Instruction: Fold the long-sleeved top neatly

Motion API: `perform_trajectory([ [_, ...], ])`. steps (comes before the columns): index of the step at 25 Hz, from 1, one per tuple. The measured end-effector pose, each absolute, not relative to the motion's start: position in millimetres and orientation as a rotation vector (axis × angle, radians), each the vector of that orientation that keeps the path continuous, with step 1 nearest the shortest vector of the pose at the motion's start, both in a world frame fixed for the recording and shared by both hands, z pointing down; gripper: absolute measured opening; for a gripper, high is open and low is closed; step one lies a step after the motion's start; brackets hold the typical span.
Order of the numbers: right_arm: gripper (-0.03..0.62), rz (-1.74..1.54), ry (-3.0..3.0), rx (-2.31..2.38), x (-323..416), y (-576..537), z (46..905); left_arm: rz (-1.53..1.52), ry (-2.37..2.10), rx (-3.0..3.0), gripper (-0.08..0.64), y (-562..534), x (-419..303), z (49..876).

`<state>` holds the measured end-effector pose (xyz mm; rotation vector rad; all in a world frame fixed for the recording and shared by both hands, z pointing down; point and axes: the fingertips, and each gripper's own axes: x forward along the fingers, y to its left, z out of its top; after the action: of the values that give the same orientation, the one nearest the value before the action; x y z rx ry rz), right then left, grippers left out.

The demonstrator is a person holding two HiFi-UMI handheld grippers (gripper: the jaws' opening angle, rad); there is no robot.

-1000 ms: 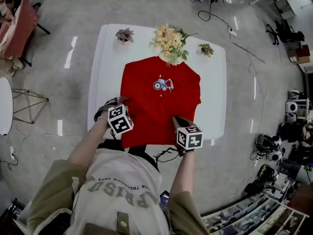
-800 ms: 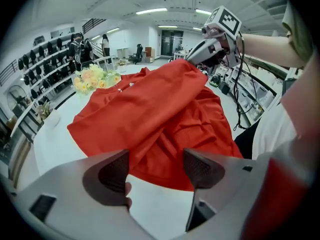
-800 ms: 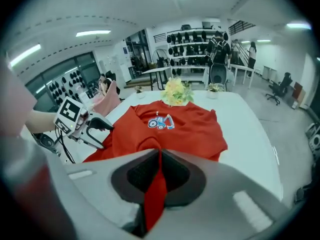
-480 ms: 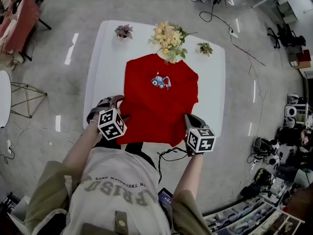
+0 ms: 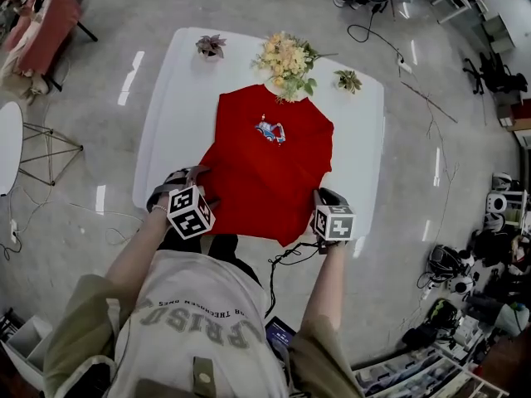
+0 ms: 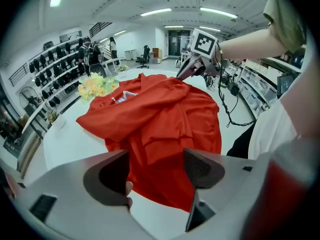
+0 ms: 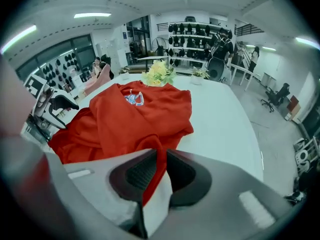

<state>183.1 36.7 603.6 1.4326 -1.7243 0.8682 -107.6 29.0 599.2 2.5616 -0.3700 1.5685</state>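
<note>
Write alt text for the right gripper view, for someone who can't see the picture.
The right hand-held gripper is shut on a fold of a red long-sleeved top, seen close up along its jaws. The top lies rumpled on a white table, with a yellow flower bouquet standing beyond it.

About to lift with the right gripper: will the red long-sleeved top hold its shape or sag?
Probably sags: the red long-sleeved top lies in soft folds and hangs limp from the right gripper, which is shut on its edge. Likely light, so it may slide across the smooth white table when pulled.
</note>
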Motion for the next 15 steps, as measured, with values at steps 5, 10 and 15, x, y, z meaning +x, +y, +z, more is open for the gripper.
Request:
perform_trajectory([
  [5,0.239,1.008,-1.879,1.404,169,64,586,1.537,-0.412,2.462,0.336,47,-107,607],
  [10,0.219,0.993,-1.830,1.309,148,85,616,1.540,-0.504,2.344,0.336,52,-111,627],
  [15,0.169,0.842,-1.644,1.309,171,96,630,1.517,-0.588,2.272,0.337,50,-129,636],
])
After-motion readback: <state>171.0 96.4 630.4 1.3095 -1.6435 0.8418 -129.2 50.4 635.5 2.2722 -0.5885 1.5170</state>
